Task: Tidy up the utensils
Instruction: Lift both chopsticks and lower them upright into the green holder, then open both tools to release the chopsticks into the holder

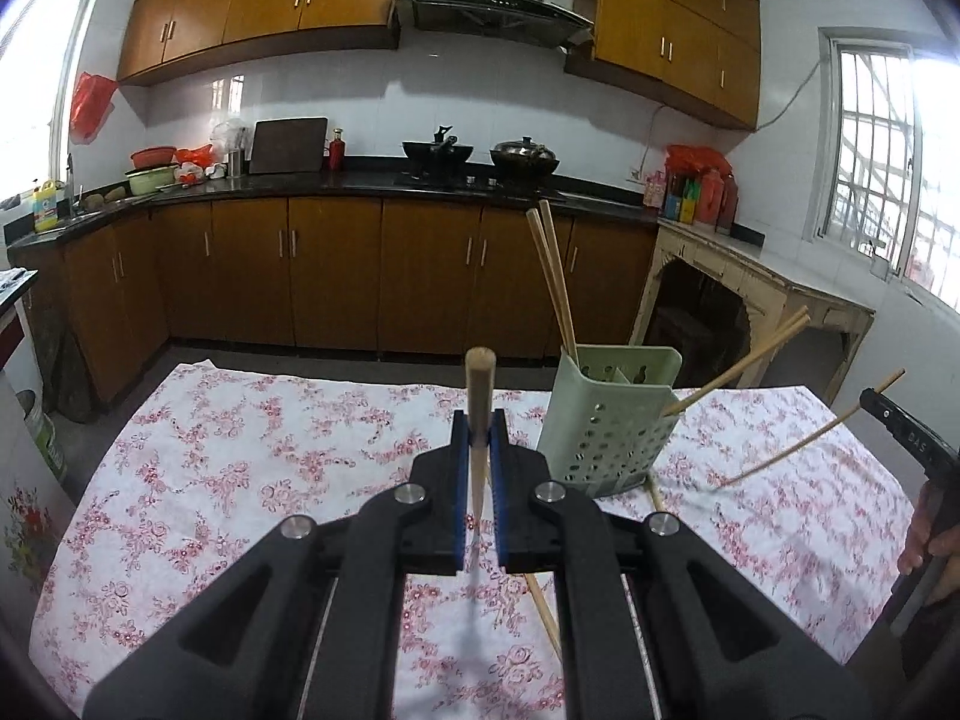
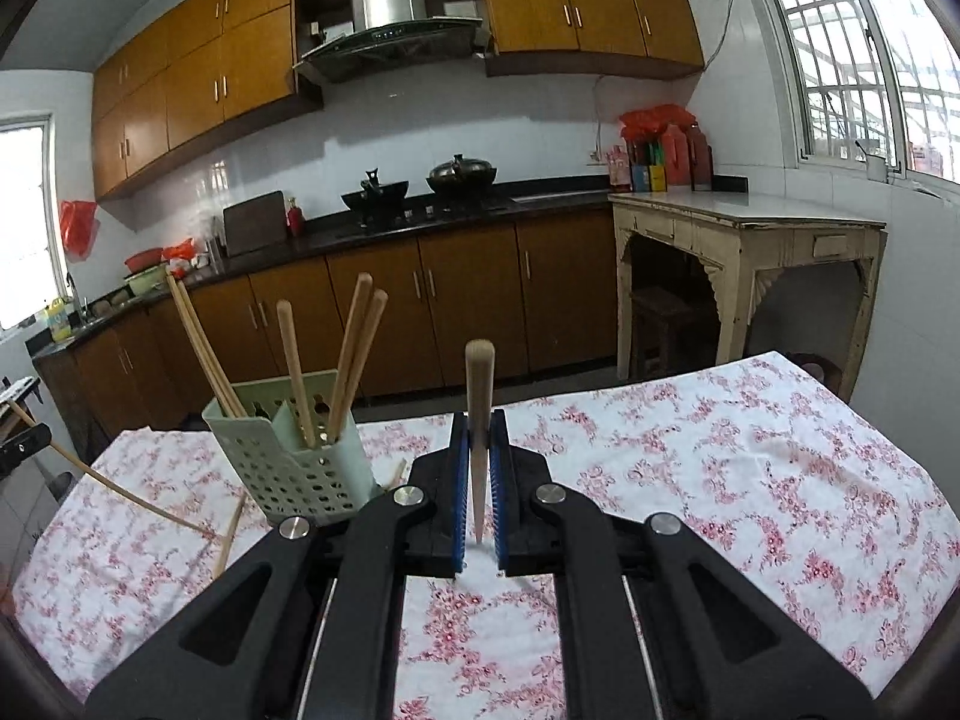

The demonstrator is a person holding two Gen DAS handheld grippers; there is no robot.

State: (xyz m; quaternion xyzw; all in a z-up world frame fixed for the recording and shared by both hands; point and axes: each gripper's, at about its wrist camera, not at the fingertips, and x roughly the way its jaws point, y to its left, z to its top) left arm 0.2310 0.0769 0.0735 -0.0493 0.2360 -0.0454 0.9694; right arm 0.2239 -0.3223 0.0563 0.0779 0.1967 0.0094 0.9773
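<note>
Left gripper (image 1: 479, 429) clamped on one wooden chopstick (image 1: 479, 396), blue pads (image 1: 459, 468) pressed to both sides, thick end standing above the fingertips. Right gripper (image 2: 479, 429) likewise clenched on a second chopstick (image 2: 479, 402), held upright over the floral tablecloth (image 2: 750, 480). Pale green perforated utensil holder (image 2: 306, 474) standing on the cloth toward the far edge of the table, left of the right gripper and just right of the left one. Holder already loaded: a leaning pair (image 2: 198, 348) in the rear compartment, three more sticks (image 2: 354, 354) in the front one. In the left wrist view, the rear pair (image 1: 552, 276) leaning left and other sticks (image 1: 738, 366) slanting out to the right. Loose chopstick (image 1: 543, 612) lying on the cloth near the holder's base, partly hidden under the left gripper. Another loose stick (image 2: 231, 534) flat on the cloth beside the holder in the right wrist view. Beyond the table: brown base cabinets (image 1: 336, 276), dark counter with two woks (image 1: 480, 156), range hood (image 1: 498, 0), worn cream side table (image 2: 750, 240) at right under a barred window (image 2: 840, 48).
</note>
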